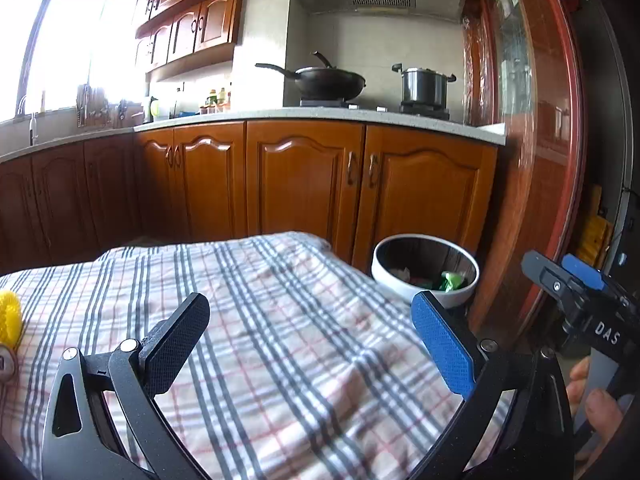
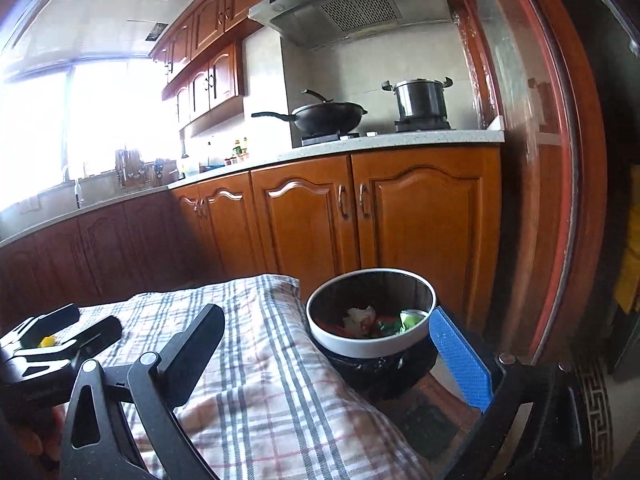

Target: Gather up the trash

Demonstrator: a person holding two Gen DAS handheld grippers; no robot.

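Observation:
A round bin (image 2: pixel 372 342) with a white rim stands past the table's right corner. Inside lie crumpled white paper (image 2: pixel 360 316), a green wrapper (image 2: pixel 408 320) and red scraps. My right gripper (image 2: pixel 326 314) is open and empty, its blue finger beside the bin's rim. My left gripper (image 1: pixel 312 304) hangs over the plaid tablecloth (image 1: pixel 260 320), wide open with nothing between its fingers. The bin (image 1: pixel 426 288) sits just beyond its blue finger. A yellow bristly thing (image 1: pixel 8 316) lies on the cloth at the far left edge.
Brown lower cabinets (image 1: pixel 304 184) run behind the table under a counter holding a black wok (image 1: pixel 328 80) and a steel pot (image 1: pixel 424 86). A red-framed glass door (image 1: pixel 532 160) stands at the right. A hand (image 1: pixel 600 408) holds the right gripper's handle.

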